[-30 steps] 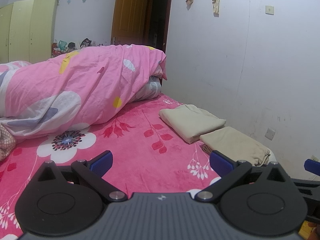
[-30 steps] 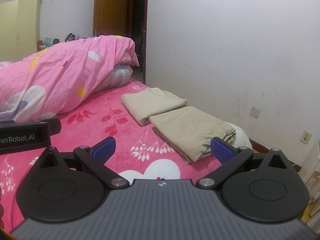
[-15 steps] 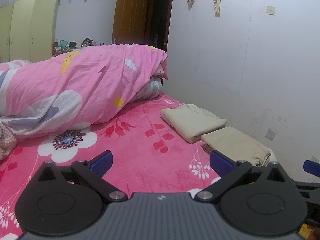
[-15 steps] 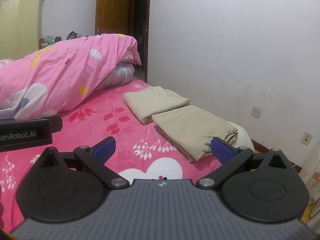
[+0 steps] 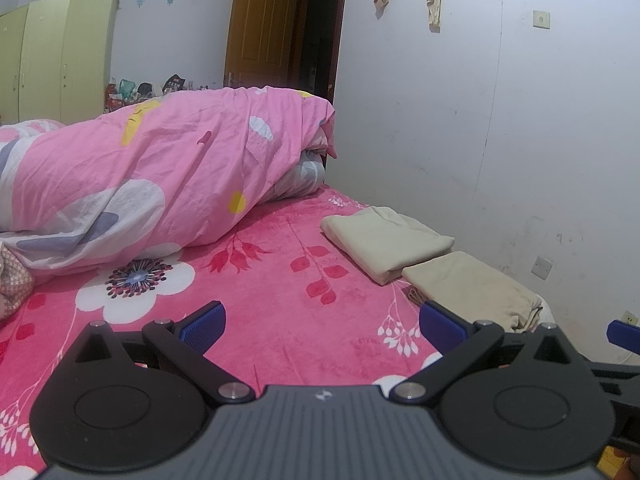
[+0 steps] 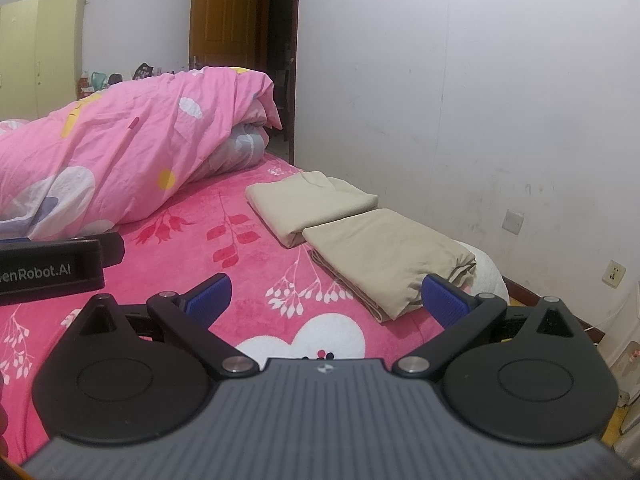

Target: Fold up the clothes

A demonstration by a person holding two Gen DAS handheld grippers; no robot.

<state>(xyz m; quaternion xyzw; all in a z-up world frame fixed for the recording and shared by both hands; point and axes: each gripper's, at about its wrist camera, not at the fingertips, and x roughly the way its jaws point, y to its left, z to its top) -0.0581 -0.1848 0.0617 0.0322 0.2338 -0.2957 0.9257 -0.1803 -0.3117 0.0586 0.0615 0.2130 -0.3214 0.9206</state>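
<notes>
Both the left hand-held gripper (image 5: 322, 322) and right hand-held gripper (image 6: 324, 298) hang spread and empty, likely because the two folded beige clothes (image 6: 390, 254) already lie side by side along the bed's (image 6: 248, 280) right edge.

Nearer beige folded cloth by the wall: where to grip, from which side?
Probably the nearer beige cloth at its near corner, where the stacked layer edges show. Come in low from the camera side with the right gripper, open and already in line. The wall blocks the far side.
</notes>
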